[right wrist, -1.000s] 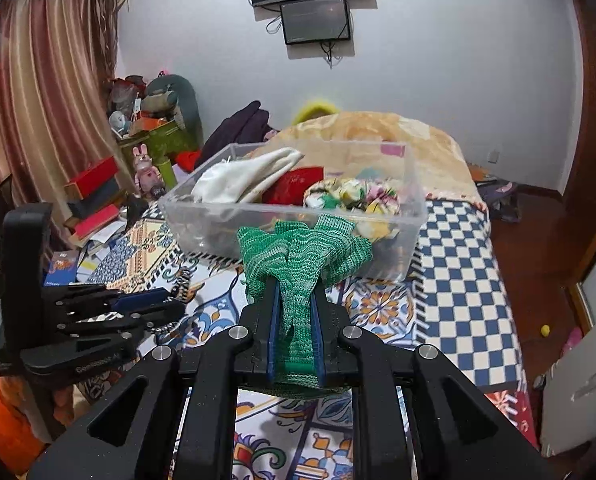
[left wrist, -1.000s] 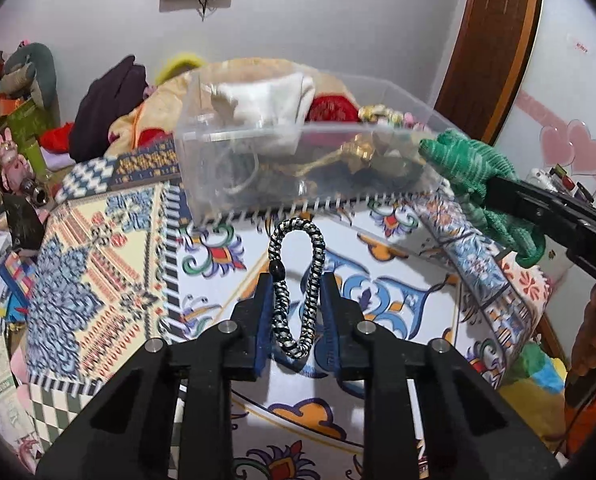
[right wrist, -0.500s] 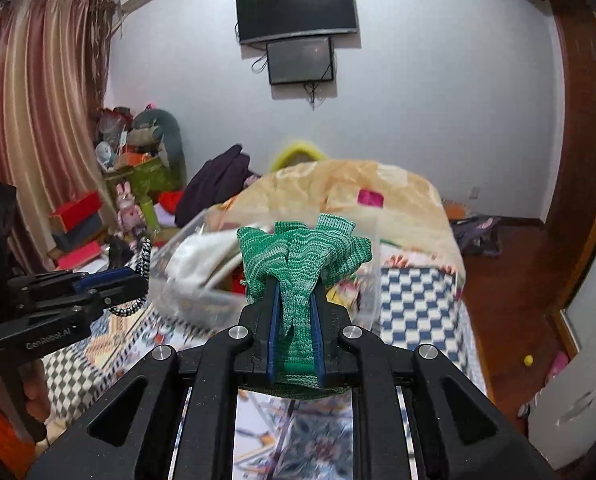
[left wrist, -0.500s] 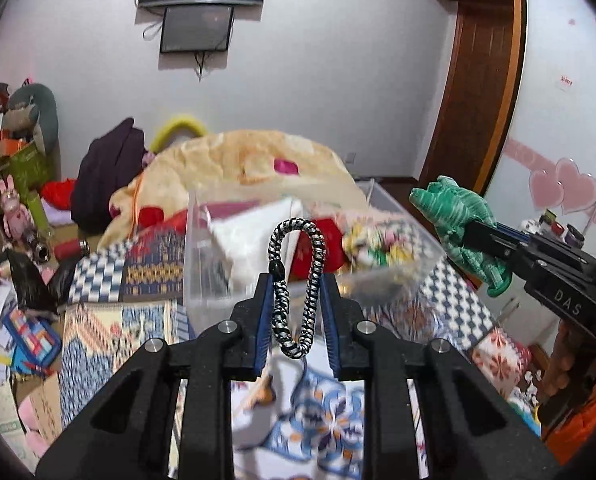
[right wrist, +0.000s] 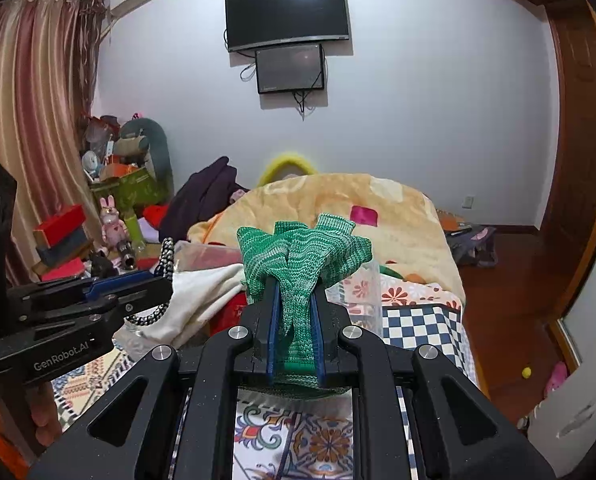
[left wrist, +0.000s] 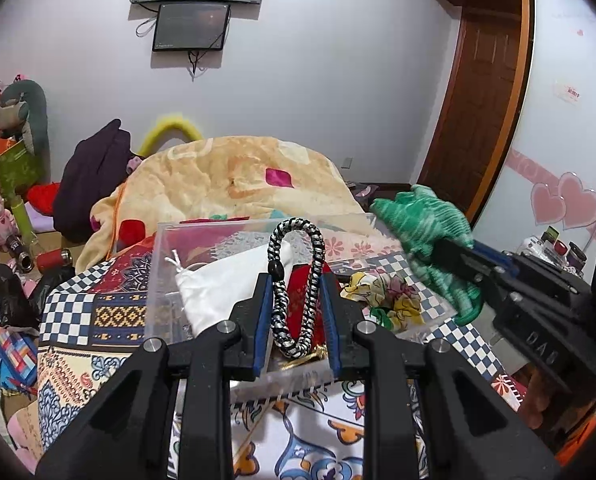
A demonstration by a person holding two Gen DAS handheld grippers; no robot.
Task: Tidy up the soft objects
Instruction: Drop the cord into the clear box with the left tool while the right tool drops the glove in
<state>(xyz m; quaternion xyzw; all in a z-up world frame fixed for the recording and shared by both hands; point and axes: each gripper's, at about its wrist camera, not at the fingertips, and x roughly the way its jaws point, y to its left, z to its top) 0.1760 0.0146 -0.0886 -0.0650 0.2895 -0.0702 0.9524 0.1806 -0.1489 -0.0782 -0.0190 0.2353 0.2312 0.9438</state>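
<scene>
The black-and-white braided cord loop [left wrist: 295,288] is still being pinched by the left gripper [left wrist: 296,322], now lowered over the clear plastic bin [left wrist: 165,280]; the green knitted glove [right wrist: 302,264] is being kept clamped by the right gripper [right wrist: 295,332] at 3 o'clock.

- Braided cord loop [left wrist: 295,286]: black and white weave, one black bead.
- Knitted glove [right wrist: 302,264]: green, marbled with paler green.
- Clear plastic storage bin [left wrist: 161,280]: transparent, colourless.
- Cloth pouch [left wrist: 217,284]: plain white.
- Fabric scrunchie [left wrist: 382,292]: yellow with floral print.
- Bedspread [left wrist: 97,320]: tile motifs; navy and white checks.
- Fleece blanket [left wrist: 225,176]: peach-yellow, magenta patches.
- Gripper pads [left wrist: 262,320]: blue on black.
</scene>
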